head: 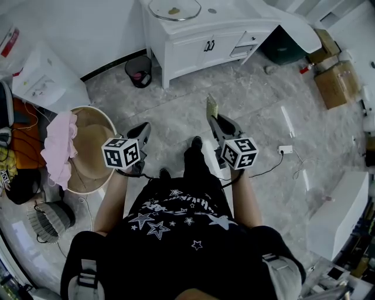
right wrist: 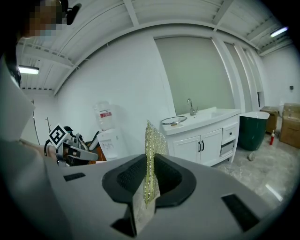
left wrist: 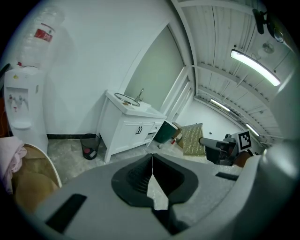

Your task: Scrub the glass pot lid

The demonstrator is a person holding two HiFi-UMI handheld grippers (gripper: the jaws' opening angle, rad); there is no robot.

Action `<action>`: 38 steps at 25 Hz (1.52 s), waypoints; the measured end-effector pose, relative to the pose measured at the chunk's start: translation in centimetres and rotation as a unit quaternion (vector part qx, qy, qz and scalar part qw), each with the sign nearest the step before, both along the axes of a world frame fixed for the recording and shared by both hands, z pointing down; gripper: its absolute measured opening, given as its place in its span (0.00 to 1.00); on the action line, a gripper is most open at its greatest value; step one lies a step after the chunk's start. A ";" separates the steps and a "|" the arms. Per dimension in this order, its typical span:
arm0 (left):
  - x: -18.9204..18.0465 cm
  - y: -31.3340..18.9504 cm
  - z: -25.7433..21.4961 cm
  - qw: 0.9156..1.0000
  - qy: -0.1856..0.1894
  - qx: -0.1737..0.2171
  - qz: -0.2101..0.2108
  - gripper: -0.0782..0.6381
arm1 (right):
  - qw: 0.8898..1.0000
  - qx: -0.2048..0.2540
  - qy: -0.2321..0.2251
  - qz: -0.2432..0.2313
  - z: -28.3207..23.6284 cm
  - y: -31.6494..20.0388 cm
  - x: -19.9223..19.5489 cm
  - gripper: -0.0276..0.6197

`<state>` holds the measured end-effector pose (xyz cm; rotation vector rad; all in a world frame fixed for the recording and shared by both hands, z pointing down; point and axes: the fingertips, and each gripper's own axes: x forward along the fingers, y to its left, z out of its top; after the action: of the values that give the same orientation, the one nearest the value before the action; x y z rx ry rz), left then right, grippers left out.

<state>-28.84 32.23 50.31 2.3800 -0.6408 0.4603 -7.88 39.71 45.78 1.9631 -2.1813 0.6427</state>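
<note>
The glass pot lid (head: 174, 9) lies on top of the white sink cabinet (head: 202, 44) across the room, far from both grippers; it also shows as the lid (left wrist: 125, 99) and the lid (right wrist: 174, 120) in the gripper views. My right gripper (head: 215, 120) is shut on a yellow-green scrub sponge (head: 211, 106), which stands upright between the jaws as the sponge (right wrist: 151, 150). My left gripper (head: 143, 129) is shut with nothing in it; its jaws meet in a thin line at the left gripper (left wrist: 152, 157). Both are held at waist height over the floor.
A water dispenser (head: 44, 82) stands at the left wall, with a round basket (head: 96, 126) holding a pink cloth (head: 58, 146) beside it. A small dark bin (head: 139, 70) sits left of the cabinet. Cardboard boxes (head: 337, 85) and a green bin (head: 287, 47) lie at the right.
</note>
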 end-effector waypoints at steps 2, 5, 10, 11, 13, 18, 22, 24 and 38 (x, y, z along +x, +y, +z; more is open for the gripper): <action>0.6 -0.3 0.6 1.000 -0.009 -0.004 0.000 0.12 | 1.000 0.001 -0.007 0.001 0.4 -1.0 0.9 0.13; 1.8 -1.6 0.9 1.000 -0.014 -0.007 -0.011 0.12 | 1.000 0.001 -0.016 -0.009 1.2 -3.1 2.4 0.13; 5.0 -6.2 0.7 0.999 -0.019 -0.008 -0.045 0.12 | 0.999 0.006 -0.028 -0.029 1.6 -8.5 6.7 0.13; 5.9 -7.5 0.6 0.998 -0.021 -0.007 -0.053 0.12 | 0.999 0.006 -0.030 -0.033 1.6 -9.8 7.8 0.13; 8.0 -10.3 0.1 0.998 -0.020 -0.003 -0.066 0.12 | 0.998 0.007 -0.033 -0.043 1.6 -12.3 10.2 0.13; 12.9 -16.3 -1.6 0.995 -0.005 0.010 -0.103 0.12 | 0.998 0.011 -0.039 -0.054 1.5 -17.9 16.2 0.13; 15.8 -18.9 -1.6 0.993 -0.006 0.005 -0.119 0.12 | 0.997 0.010 -0.041 -0.070 1.3 -21.1 19.7 0.13; 16.8 -19.9 -1.3 0.991 -0.010 0.001 -0.130 0.12 | 0.996 0.011 -0.042 -0.076 1.2 -22.4 21.1 0.13; 19.2 -30.0 -0.8 0.987 0.001 -0.007 -0.161 0.12 | 0.995 0.000 -0.063 -0.080 2.2 -32.1 25.5 0.13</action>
<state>-9.64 2.28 49.55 2.2083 -0.9960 0.3191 17.61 7.58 48.02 1.7699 -2.3811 0.7594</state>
